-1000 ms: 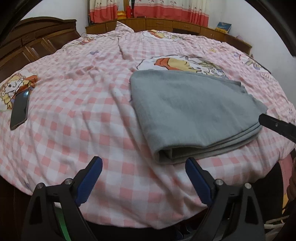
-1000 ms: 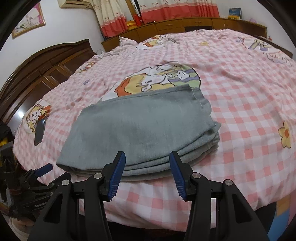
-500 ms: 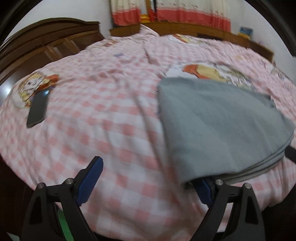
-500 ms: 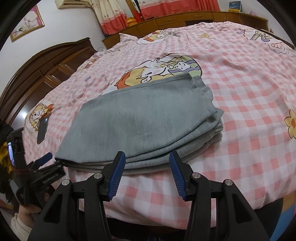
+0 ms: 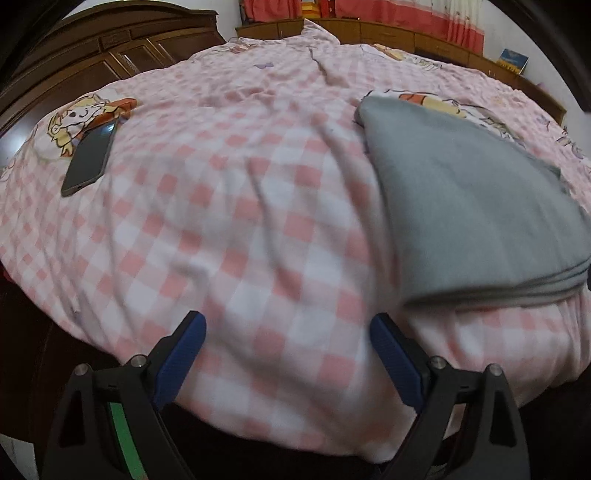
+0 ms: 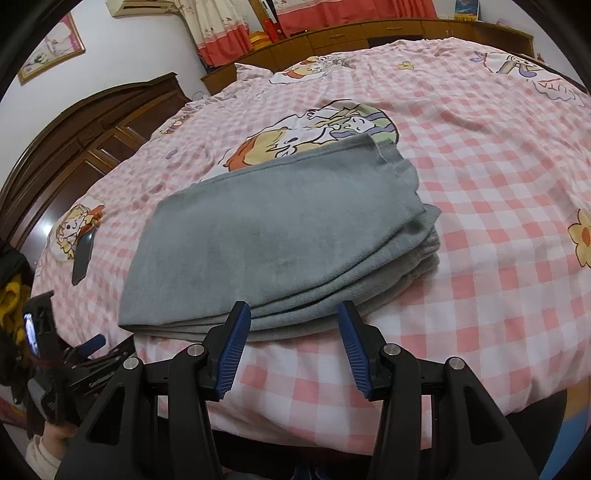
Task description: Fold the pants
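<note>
The grey pants (image 6: 280,236) lie folded in a flat stack of layers on the pink checked bedspread (image 6: 491,177). In the left wrist view the pants (image 5: 465,206) are at the right. My left gripper (image 5: 288,339) is open and empty, over the bedspread (image 5: 221,221) near the bed's front edge, left of the pants. My right gripper (image 6: 293,325) is open and empty, just in front of the stack's near edge. The left gripper also shows at the lower left of the right wrist view (image 6: 92,345).
A black phone (image 5: 90,157) lies on the bedspread at the left; it also shows in the right wrist view (image 6: 82,258). Dark wooden wardrobes (image 5: 103,48) stand at the left, a low wooden cabinet (image 6: 369,33) and curtains behind the bed.
My left gripper has swung left, away from the folded pants, so they now sit at the right of its view. My right gripper has moved slightly closer to the stack.
</note>
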Demonstrator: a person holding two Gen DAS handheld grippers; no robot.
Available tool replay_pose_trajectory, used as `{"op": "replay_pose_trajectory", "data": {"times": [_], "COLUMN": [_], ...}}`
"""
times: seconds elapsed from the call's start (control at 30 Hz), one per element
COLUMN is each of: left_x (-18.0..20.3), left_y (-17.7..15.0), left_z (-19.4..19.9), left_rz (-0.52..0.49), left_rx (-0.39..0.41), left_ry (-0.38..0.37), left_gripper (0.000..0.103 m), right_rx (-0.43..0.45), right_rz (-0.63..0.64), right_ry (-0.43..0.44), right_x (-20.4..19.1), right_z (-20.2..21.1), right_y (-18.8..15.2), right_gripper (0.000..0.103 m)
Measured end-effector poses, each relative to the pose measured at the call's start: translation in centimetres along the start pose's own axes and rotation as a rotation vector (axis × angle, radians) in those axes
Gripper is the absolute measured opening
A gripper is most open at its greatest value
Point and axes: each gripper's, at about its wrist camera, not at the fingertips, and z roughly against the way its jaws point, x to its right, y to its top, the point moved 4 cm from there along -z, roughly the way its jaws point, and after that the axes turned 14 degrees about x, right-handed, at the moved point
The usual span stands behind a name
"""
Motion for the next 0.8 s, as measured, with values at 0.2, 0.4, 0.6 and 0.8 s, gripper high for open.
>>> {"op": "replay_pose_trajectory", "data": {"times": [0.2, 0.4, 0.6, 0.8], "left_x": [0.1, 4.3, 6.9, 6.2], "left_y": [2.2, 6.0, 4.7, 2.4], "left_z": [4.1, 4.2, 0.6, 0.3], "left_rz": [0.012, -0.017, -0.021, -0.039], "left_rx": [0.100, 0.193, 0.072, 0.074], "left_ry": [-0.111, -0.301, -0.401, -0.430], "left_gripper": [0.092, 0.086, 0.055, 0.054], "right_rx": [0.037, 0.065, 0.010, 0.043], "right_rz": [0.028, 0.061, 0.060, 0.095], "right_ry": [0.005, -0.004, -0.010, 0.029], "right_x": [-0.2, -0.4, 0.8, 1.4], "right_z": [0.3, -0.8, -2.9, -2.2], "right_y": [1.5, 3.1, 1.5, -0.3], "right_gripper": [0.050, 0.050, 0.050, 0.050]}}
